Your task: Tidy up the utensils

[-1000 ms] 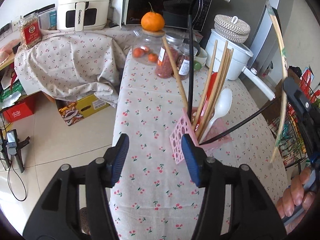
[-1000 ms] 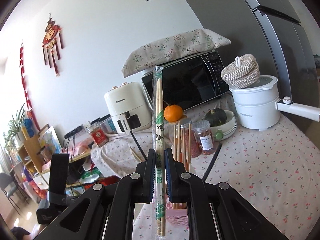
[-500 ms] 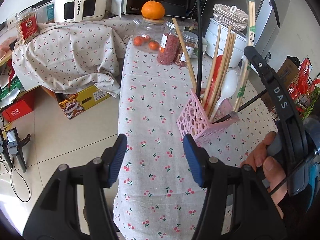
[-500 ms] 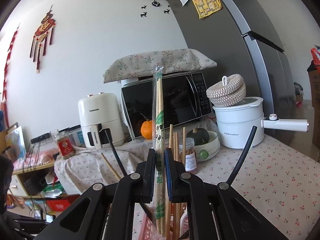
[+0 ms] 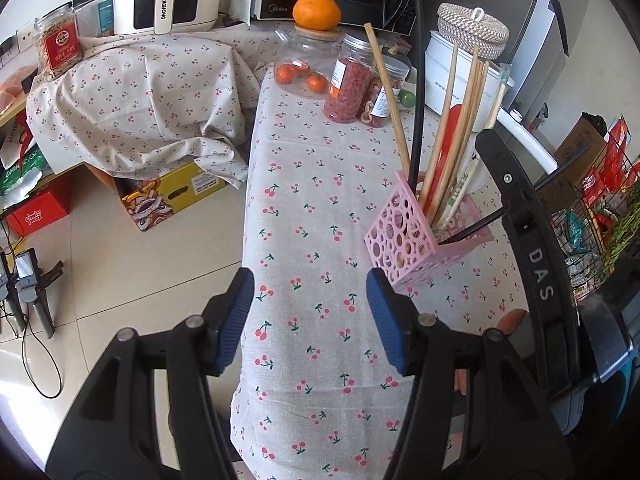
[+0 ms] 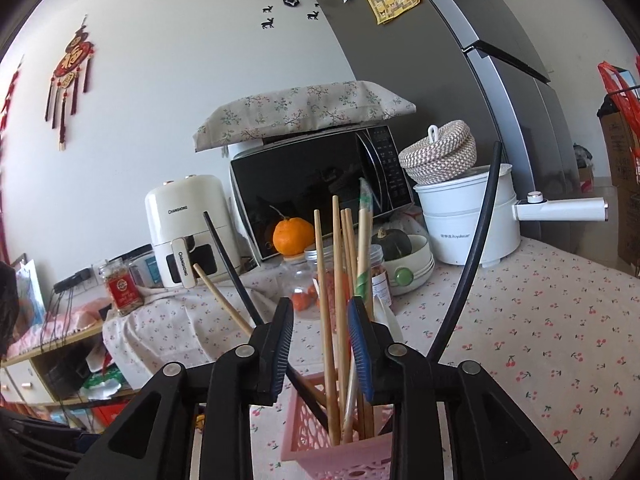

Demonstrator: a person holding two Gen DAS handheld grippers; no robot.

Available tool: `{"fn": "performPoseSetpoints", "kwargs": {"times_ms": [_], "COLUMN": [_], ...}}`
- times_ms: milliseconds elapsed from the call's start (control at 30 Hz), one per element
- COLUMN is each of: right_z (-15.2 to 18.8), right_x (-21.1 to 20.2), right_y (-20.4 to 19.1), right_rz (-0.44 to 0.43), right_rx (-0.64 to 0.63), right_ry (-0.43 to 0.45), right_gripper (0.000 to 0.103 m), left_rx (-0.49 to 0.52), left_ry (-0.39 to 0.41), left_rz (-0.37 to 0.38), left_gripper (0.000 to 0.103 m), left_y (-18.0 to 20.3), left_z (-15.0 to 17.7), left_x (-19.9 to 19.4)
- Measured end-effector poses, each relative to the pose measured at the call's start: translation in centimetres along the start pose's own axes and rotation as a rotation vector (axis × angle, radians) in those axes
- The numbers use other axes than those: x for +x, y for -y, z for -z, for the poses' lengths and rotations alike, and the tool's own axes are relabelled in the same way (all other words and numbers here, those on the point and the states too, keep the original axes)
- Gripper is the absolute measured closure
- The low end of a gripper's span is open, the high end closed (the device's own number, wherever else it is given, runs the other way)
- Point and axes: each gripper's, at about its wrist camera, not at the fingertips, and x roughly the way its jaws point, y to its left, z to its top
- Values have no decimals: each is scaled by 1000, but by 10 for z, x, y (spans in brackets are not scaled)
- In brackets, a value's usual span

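A pink perforated holder stands on the cherry-print table, filled with wooden chopsticks, black chopsticks and a red spoon. A paper-wrapped chopstick pair now stands in the holder among the others. My right gripper hovers just above the holder. Its jaws are opening and the pads press on nothing, though chopsticks rise between them. One of its black fingers shows right of the holder in the left wrist view. My left gripper is open and empty, over the cloth near the holder's front left.
Behind the holder stand jars, an orange on a glass jar, a microwave, an air fryer and a white pot with a woven lid. The table's left edge drops to the floor. A wire rack is at the right.
The right gripper came down over the pink holder with the wrapped chopsticks, then its jaws parted and let them go into the holder. The left gripper stayed put.
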Motion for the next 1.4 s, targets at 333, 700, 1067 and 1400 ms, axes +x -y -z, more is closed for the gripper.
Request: {"fn": "performPoseSetpoints", "kwargs": {"times_ms": [333,700,1067,1400], "right_z": [-19,-58,-78,-117], "right_x": [-44,-83,-124,-156], "right_y": [15,53,82,116], "right_rz": [-19,108,215,280], "right_rx": [-28,-97,-222,-187], "right_ry": [-88,-213,-336,-294], "right_gripper": [43,0,0,0], "left_rx": [10,41,75,90], "left_ry": [-13,19,121,203], "left_rz": [2,-78,-34,-86], "left_gripper": [25,1,1,1], "left_y": [16,50,105,136], "left_z": [9,17,29,30], "left_x": [-3,-19,-56,-76]}}
